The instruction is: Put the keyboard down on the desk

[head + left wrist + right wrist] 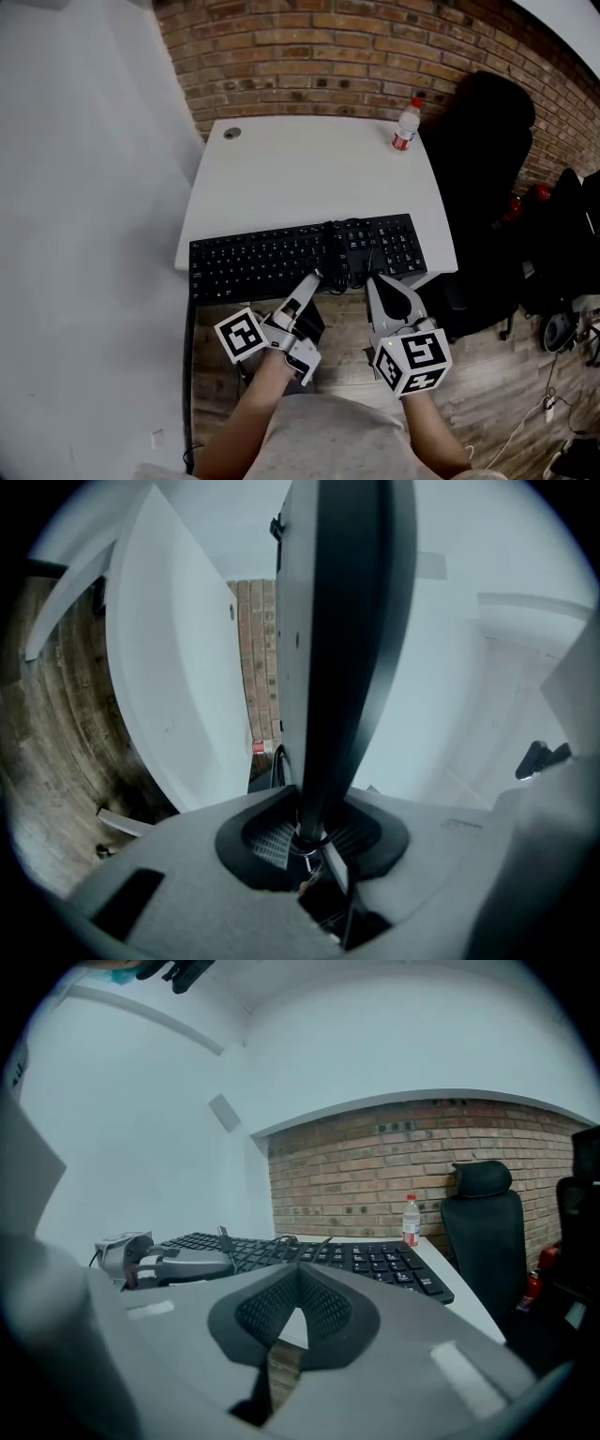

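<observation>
A black keyboard [272, 258] lies along the front edge of the white desk [309, 169], with its cable coiled on top near the middle. My left gripper [317, 277] is shut on the keyboard's front edge. In the left gripper view the keyboard [342, 621] runs edge-on out from between the pads of that gripper [305, 827]. My right gripper [372, 279] sits just right of it at the same edge, shut with nothing held. From the right gripper [298, 1283] the keyboard [375, 1260] shows ahead, with the left gripper [159, 1262] beside it.
A plastic water bottle [405, 127] with a red label stands at the desk's far right corner. A black office chair [483, 159] stands to the right of the desk. A brick wall runs behind, a white wall on the left, and wooden floor lies below.
</observation>
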Action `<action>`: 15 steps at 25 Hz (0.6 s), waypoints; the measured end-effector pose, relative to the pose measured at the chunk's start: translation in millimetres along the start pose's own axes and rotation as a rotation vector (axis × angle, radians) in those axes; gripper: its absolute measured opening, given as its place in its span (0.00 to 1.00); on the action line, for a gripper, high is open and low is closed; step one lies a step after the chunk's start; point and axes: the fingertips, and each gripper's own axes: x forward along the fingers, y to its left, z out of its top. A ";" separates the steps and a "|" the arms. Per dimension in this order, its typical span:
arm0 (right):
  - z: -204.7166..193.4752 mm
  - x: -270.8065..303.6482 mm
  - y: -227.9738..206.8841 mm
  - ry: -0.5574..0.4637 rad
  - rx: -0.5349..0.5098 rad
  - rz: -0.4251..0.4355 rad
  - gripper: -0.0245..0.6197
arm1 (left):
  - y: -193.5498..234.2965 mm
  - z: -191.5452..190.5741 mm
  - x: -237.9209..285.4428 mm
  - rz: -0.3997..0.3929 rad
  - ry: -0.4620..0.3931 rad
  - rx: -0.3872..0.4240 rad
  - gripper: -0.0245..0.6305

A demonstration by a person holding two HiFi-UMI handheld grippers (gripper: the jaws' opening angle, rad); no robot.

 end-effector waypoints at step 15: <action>22.5 83.0 9.2 -0.010 0.016 -0.066 0.05 | 19.1 78.1 29.0 0.006 0.098 -0.003 0.15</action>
